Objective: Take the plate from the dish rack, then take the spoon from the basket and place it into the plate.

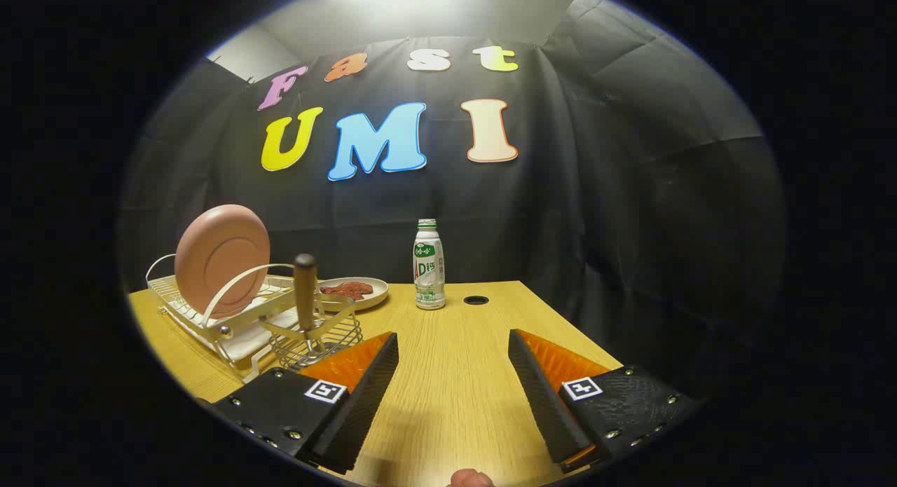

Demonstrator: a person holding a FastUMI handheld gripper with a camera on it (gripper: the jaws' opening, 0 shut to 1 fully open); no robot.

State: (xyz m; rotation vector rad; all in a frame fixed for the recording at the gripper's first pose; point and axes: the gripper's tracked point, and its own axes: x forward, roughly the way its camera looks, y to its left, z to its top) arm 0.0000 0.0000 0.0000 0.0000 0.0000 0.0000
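1. Far left on the counter point(455, 375) sits the white wire dish rack point(210, 312), and the pink plate point(222, 259) stands upright on edge in it, leaning a little, untouched.
2. Just right of the rack, at its near corner, there's the wire basket point(315, 340). A dark-handled utensil, the spoon point(305, 291), stands upright in it, handle up; its bowl end is hidden down inside the basket.
3. Behind the basket, a shallow pale dish point(361, 291) rests on the counter with something reddish lying in it; too small to tell what.
4. Moving right, a white bottle point(429, 266) with a green label stands upright near the far edge of the counter, well apart from the rack.
5. Just right of the bottle, a small dark round hole point(476, 300) shows in the counter top.
6. Nearest of all, the hand-held gripper point(454, 364) hovers over bare wood, fingers spread wide, nothing between them. The basket lies just ahead of the left finger; the plate is beyond it, further left.
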